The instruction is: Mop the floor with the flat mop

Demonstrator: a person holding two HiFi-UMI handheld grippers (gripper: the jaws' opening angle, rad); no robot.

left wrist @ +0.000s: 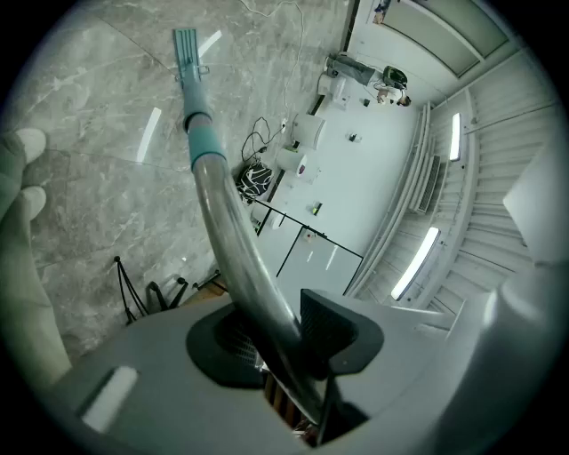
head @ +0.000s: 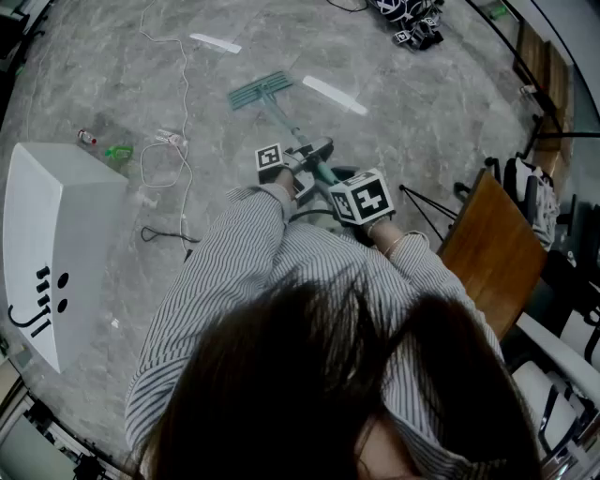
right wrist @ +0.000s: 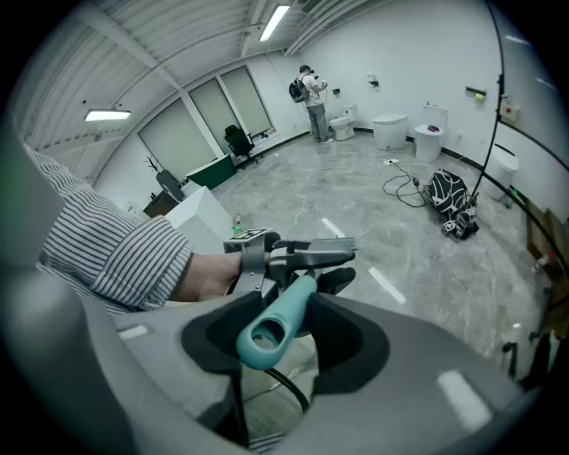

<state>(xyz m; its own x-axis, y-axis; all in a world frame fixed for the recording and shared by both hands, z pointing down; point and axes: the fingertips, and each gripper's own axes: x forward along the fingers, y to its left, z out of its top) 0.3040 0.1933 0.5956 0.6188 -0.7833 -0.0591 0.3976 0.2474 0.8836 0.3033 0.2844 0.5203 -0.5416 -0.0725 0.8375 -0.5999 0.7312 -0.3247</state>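
Note:
The flat mop's teal head [head: 261, 90] lies on the grey marble floor ahead of me. Its pole [head: 286, 127] slants back to both grippers. My left gripper [head: 314, 152] is shut on the silver pole [left wrist: 233, 240] below the teal collar [left wrist: 203, 147]. In the left gripper view the mop head [left wrist: 185, 44] shows far down the pole, and the gripper [left wrist: 277, 331] clamps it. My right gripper [head: 337, 185] is shut on the teal handle end [right wrist: 271, 327], just behind the left one. The right gripper [right wrist: 276, 333] looks toward the left gripper [right wrist: 298, 258].
A white cabinet [head: 56, 239] stands to my left and a wooden board [head: 492, 248] to my right. White cables [head: 178, 141], small bottles [head: 86, 137] and tape strips [head: 333, 94] lie on the floor. A black bag [head: 412, 23] sits far ahead. A person [right wrist: 311, 93] stands far off.

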